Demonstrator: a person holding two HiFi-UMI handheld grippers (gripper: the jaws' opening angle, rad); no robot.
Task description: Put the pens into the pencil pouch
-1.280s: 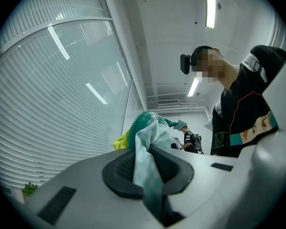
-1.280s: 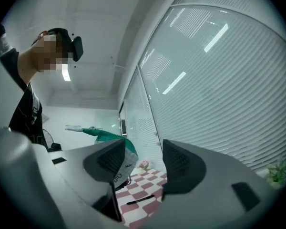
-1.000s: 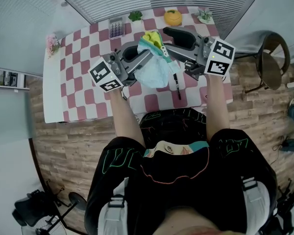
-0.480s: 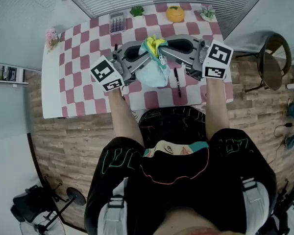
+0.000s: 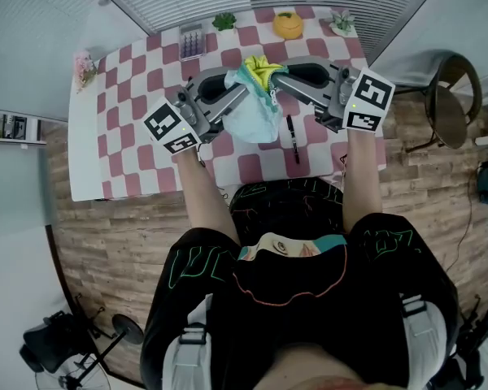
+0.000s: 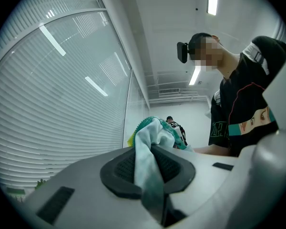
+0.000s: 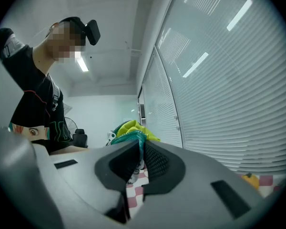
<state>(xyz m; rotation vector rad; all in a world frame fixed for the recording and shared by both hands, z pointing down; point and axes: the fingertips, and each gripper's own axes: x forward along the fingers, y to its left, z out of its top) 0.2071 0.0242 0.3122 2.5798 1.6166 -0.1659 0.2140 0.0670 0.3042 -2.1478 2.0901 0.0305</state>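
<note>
Red-and-white checked cloth was seen covering the table [image 5: 114, 136]. Above its middle, a pale blue pouch [image 5: 256, 112] with a teal edge and yellow lining was held up clear of the cloth. It was stretched between the left gripper [image 5: 242, 89] and the right gripper [image 5: 275, 81], which were brought in from either side.

The left jaws had just been eased slightly wider, yet pale fabric was still pinched between their dark pads [image 6: 174, 168]. The right jaws had just been closed, and the teal edge was caught between their pads [image 7: 157, 163], with a narrow slit left below it.

One black pen [image 5: 291, 136] was left flat on the cloth, just below the pouch and under the right gripper. Its near end was pointed toward the front edge of the table.

Bare cloth was left open to the left of the left gripper. The back edge was lined with a small plant [image 5: 224, 22], an orange pot [image 5: 288, 26] and a purple tray [image 5: 193, 43], all well apart from the pouch. A chair [image 5: 447, 96] was stood on the wooden floor off the right edge.
</note>
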